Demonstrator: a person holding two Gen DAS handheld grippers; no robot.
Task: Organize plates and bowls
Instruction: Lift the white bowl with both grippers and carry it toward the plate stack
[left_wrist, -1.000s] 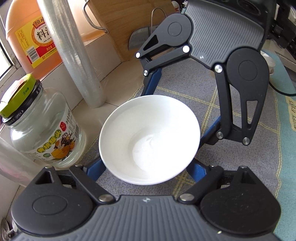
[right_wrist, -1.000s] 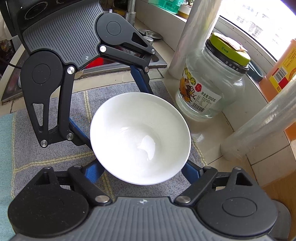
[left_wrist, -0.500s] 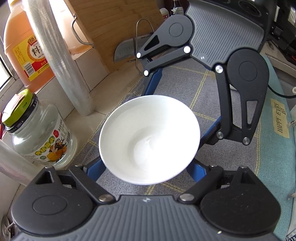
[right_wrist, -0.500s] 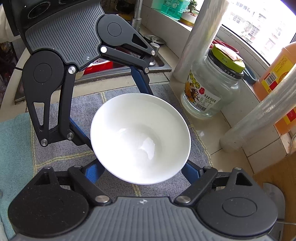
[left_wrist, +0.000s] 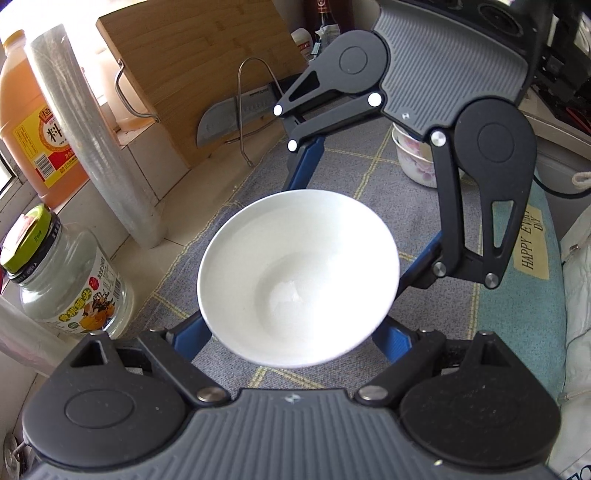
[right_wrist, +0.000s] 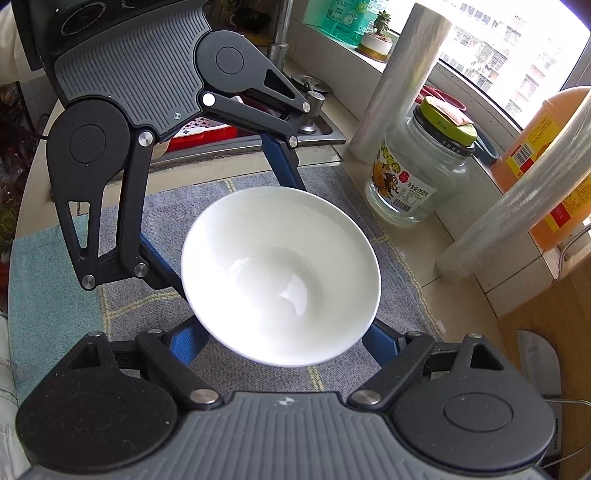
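White bowl (left_wrist: 298, 277) sits clear of the grey checked cloth (left_wrist: 369, 173), carried between two tools. From the left wrist view, the left tool (left_wrist: 291, 338) has its blue fingers (left_wrist: 188, 338) pinching the bowl's near sides under the rim, and the right tool (left_wrist: 354, 206) grips the far side the same way. Left of the bowl stand a glass jar (left_wrist: 70, 280), a roll of film (left_wrist: 88, 140) and an orange bottle (left_wrist: 33, 122); beyond the bowl a cutting board (left_wrist: 199, 62) and a flowered bowl (left_wrist: 413, 158).

From the right wrist view, the right tool (right_wrist: 284, 338) pinches the bowl (right_wrist: 280, 275) from the near side, the left tool (right_wrist: 221, 218) from the far side. Right of the bowl the glass jar (right_wrist: 417, 173) stands on the counter (right_wrist: 436, 258)
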